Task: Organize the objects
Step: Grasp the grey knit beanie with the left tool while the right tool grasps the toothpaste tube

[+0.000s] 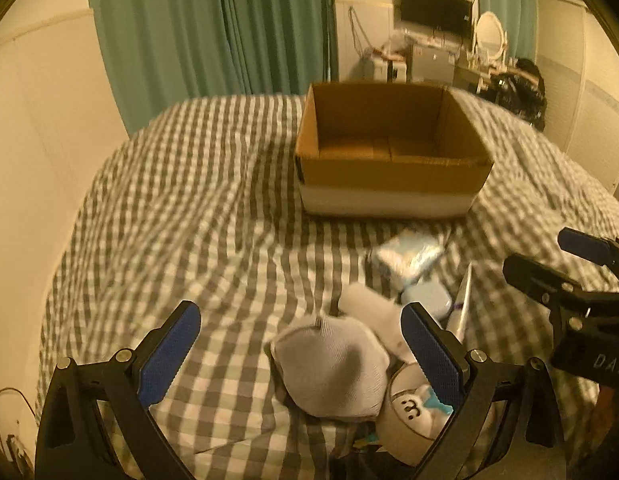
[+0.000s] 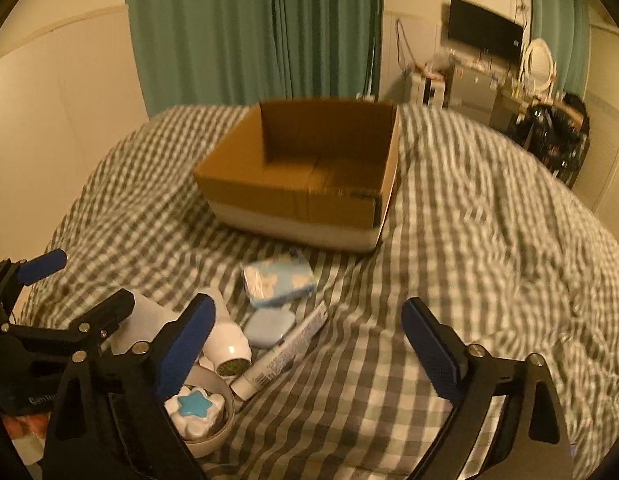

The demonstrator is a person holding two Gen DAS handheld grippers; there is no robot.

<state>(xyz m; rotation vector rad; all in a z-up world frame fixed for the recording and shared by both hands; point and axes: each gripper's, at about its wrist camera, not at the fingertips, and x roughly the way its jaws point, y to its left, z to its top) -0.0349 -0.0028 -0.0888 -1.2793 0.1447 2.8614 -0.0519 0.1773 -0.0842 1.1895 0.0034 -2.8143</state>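
Note:
An open, empty cardboard box (image 1: 389, 172) (image 2: 301, 204) stands on the checked bed. In front of it lie a blue tissue pack (image 2: 279, 280) (image 1: 407, 258), a small blue case (image 2: 269, 326) (image 1: 427, 298), a white tube (image 2: 281, 354), a white hair dryer (image 2: 225, 344), a grey sock (image 1: 333, 368) and a bowl (image 2: 213, 432) (image 1: 405, 416) with a white toy with a blue star (image 2: 195, 410). My left gripper (image 1: 301, 336) is open over the sock. My right gripper (image 2: 309, 332) is open and empty, just right of the pile.
The grey-and-white checked bedspread (image 1: 189, 220) (image 2: 489, 260) is rumpled. Green curtains (image 1: 213, 28) hang behind the bed. A desk with a monitor (image 1: 435, 10), a mirror and clutter stands at the far right. A cream wall runs along the bed's left side.

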